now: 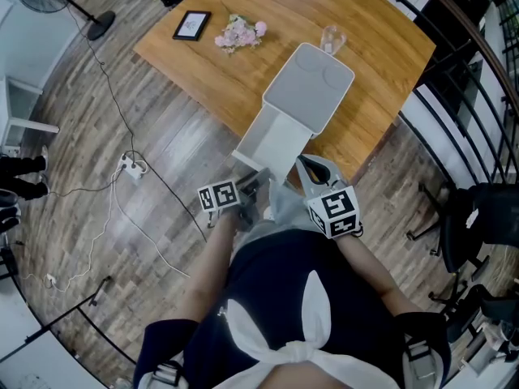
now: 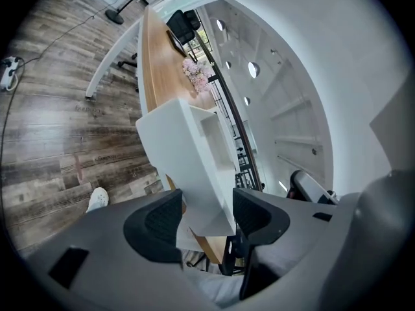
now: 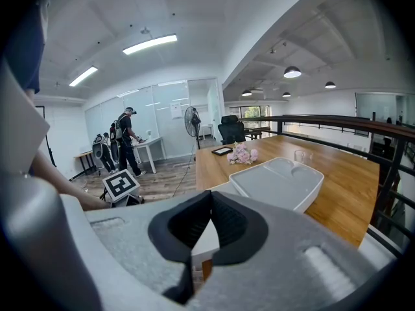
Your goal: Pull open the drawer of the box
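Observation:
A white box (image 1: 312, 83) lies on the wooden table (image 1: 389, 63) with its drawer (image 1: 272, 140) pulled out over the near table edge. My left gripper (image 1: 251, 189) is at the drawer's front end. In the left gripper view the drawer's front panel (image 2: 194, 161) stands between the jaws of the left gripper (image 2: 206, 216), which are open, the pads not pressing on it. My right gripper (image 1: 312, 173) hovers just right of the drawer's front. In its own view the right gripper (image 3: 209, 203) is shut on nothing, with the box (image 3: 279, 180) beyond it.
Pink flowers (image 1: 239, 32), a black picture frame (image 1: 191, 24) and a clear glass (image 1: 332, 37) sit on the table behind the box. A power strip with cables (image 1: 131, 167) lies on the wood floor at left. A black chair (image 1: 478, 217) and railing stand at right. People (image 3: 126, 141) stand far off.

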A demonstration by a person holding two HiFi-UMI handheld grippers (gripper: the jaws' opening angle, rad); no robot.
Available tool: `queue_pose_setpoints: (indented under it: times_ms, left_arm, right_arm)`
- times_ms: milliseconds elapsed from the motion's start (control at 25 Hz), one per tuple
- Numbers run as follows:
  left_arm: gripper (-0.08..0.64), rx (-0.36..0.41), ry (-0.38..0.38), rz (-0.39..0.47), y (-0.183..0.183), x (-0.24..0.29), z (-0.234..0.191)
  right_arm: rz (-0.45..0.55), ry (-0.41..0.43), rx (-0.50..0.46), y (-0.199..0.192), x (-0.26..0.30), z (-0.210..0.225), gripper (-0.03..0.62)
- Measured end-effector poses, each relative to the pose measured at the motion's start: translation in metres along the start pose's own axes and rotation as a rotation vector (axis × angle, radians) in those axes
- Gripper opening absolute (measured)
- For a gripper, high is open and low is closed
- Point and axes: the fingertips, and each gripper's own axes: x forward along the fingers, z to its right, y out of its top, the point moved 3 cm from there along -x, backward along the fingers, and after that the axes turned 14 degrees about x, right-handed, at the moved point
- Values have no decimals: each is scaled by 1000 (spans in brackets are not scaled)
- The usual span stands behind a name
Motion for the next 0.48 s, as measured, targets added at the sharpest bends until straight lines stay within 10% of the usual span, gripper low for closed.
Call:
queue_pose_setpoints:
  times_ms: [480]
  left_arm:
    - [272,124,102,48,16,-22,4]
  right_arm:
    - [14,-4,-3,-8,-17,-5,-2]
